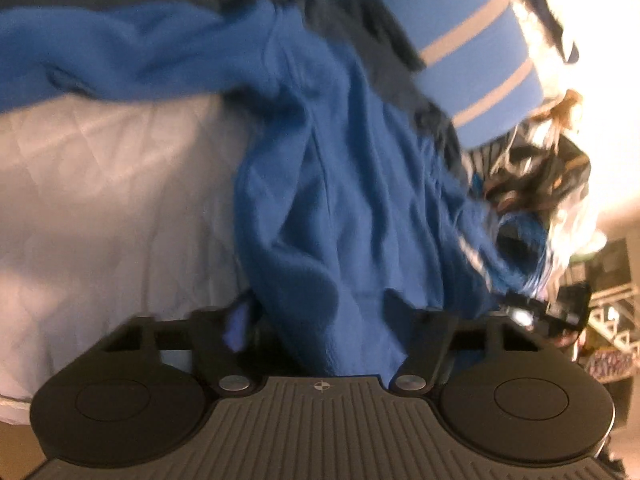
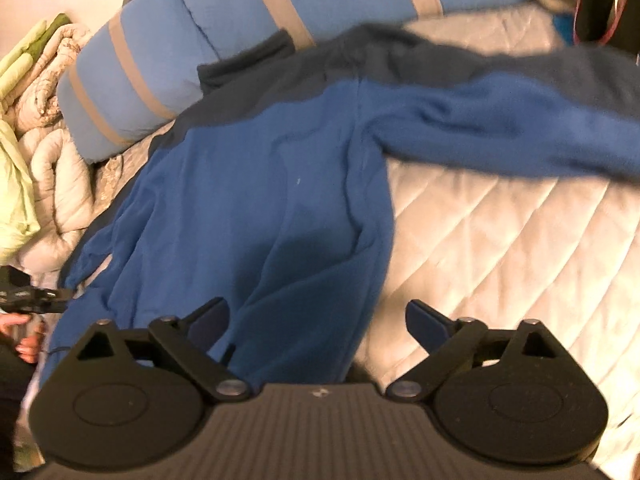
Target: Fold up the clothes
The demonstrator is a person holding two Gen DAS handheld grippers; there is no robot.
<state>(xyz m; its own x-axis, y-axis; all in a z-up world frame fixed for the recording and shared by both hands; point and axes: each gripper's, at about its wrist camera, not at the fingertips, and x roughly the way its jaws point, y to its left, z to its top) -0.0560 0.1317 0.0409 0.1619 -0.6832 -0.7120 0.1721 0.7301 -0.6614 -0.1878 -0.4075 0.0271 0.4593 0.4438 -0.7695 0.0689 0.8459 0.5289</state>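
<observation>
A blue fleece top with a dark grey yoke lies spread on the bed, one sleeve stretched out sideways. My left gripper is low over its near hem. A bunched fold of the fleece sits between the half-closed fingers, and a dark gap shows beside the left pad. My right gripper stands wide open at the same hem. The fleece fills the left half of its gap and bare bed cover fills the right half. Both views are motion-blurred.
The quilted pale bed cover lies under the top. A rolled blue bedding bundle with tan stripes sits behind it. A beige comforter and light-green cloth are at the left; a dark clutter pile is beside the bed.
</observation>
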